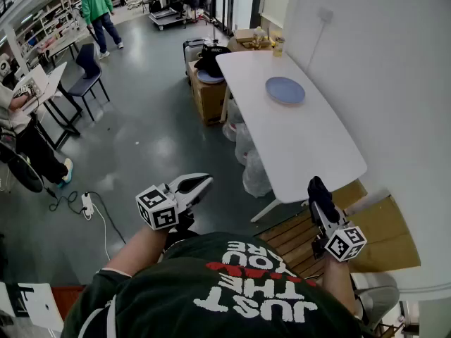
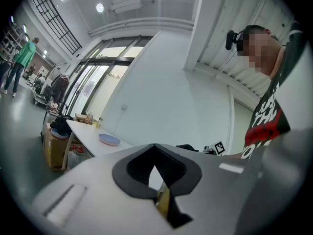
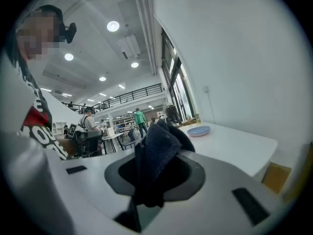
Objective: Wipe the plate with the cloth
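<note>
The dark cloth (image 1: 319,189) is clamped in the right gripper (image 1: 322,201), well short of the blue plate (image 1: 285,90) on the tabletop (image 1: 310,143), seemingly readied for wiping, while the left gripper (image 1: 201,183) is held closed and empty, also well apart from it.

Quick count: one plate (image 1: 285,89), one white table (image 1: 310,153), one dark cloth (image 1: 322,196). Two grippers, the left gripper (image 1: 202,182) and the right gripper (image 1: 316,186). Also one blue chair (image 1: 87,60), one cardboard box (image 1: 208,98), one power strip (image 1: 87,204).
</note>
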